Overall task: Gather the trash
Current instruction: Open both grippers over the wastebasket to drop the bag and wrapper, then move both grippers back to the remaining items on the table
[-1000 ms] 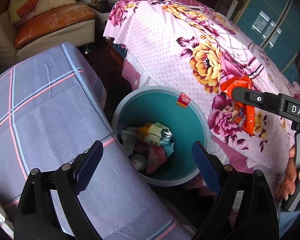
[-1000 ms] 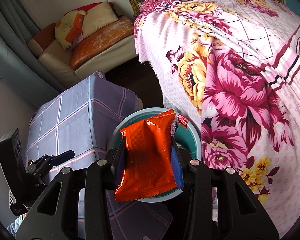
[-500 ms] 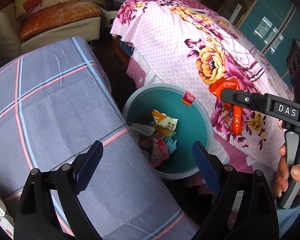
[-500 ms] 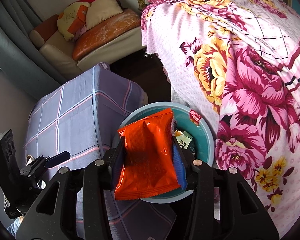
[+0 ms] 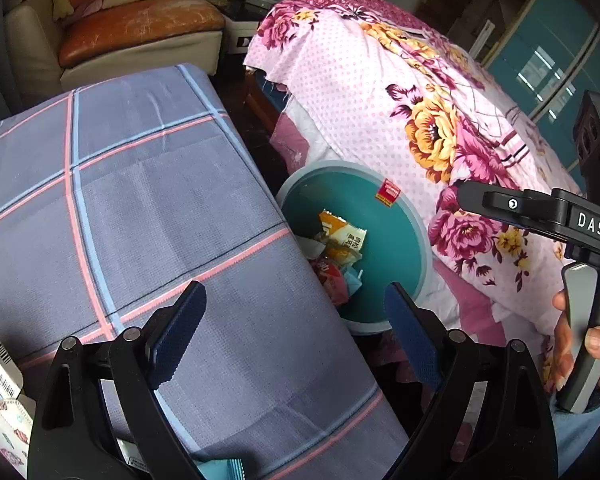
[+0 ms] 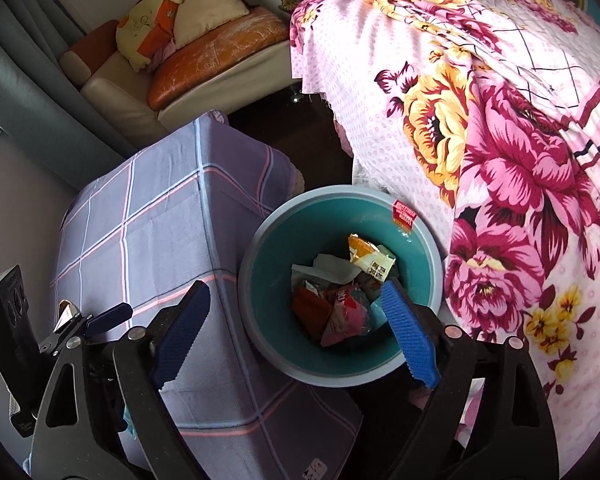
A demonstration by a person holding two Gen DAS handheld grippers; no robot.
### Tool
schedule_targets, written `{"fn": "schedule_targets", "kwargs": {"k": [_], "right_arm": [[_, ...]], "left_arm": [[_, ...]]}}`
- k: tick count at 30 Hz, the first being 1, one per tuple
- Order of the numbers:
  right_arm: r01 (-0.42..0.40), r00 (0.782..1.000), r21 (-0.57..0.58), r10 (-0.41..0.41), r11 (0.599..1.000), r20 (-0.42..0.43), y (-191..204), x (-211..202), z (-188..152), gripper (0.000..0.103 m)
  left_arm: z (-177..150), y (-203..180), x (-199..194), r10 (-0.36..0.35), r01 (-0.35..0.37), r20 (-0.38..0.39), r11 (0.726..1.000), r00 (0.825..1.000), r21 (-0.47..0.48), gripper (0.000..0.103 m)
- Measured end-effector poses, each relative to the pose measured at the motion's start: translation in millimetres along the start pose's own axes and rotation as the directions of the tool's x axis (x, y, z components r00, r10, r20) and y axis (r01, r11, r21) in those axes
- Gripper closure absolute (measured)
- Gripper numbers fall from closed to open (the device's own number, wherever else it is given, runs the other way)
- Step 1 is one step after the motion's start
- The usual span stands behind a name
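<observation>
A round teal trash bin (image 6: 420,240) stands on the floor between a table and a bed; it also shows in the left wrist view (image 5: 400,256). Several wrappers (image 6: 340,292) lie inside it, among them an orange-red packet (image 6: 310,308) at the bottom. My right gripper (image 6: 296,332) is open and empty, held above the bin's near rim. My left gripper (image 5: 292,340) is open and empty over the table edge. The right gripper's arm (image 5: 540,216) shows at the right of the left wrist view.
A table under a grey-blue checked cloth (image 5: 120,208) is left of the bin. A bed with a pink floral cover (image 6: 500,120) is on its right. A sofa with cushions (image 6: 188,48) stands behind. Paper packaging (image 5: 0,392) lies at the table's left edge.
My right gripper opened and the orange packet dropped from it into the bin. My left gripper moved left and back over the table.
</observation>
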State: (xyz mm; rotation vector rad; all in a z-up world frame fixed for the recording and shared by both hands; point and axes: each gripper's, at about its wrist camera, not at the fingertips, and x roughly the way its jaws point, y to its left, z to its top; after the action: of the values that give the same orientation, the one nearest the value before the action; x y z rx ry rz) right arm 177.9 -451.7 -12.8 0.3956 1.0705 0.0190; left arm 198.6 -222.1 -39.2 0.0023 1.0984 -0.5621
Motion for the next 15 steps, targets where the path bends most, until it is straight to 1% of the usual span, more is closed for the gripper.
{"fn": "schedule_targets", "kwargs": {"k": [7,15], "right_arm": [[-0.013,1.000,-0.008,0.013,1.000,-0.014,16.4,-10.8,-19.2,0.019],[-0.044,0.999,-0.065,0.042,0.997,-0.028,56.7,-19.1,-42.3,0.019]], "left_arm": [[-25.6,14.1,-27.9,0.022,-0.021,0.011,1.000,1.000,-0.020,0.012],[-57.6,41.3,-66.2,0.074,-0.073,0.038,0.997,0.996,-0.030,0.012]]}}
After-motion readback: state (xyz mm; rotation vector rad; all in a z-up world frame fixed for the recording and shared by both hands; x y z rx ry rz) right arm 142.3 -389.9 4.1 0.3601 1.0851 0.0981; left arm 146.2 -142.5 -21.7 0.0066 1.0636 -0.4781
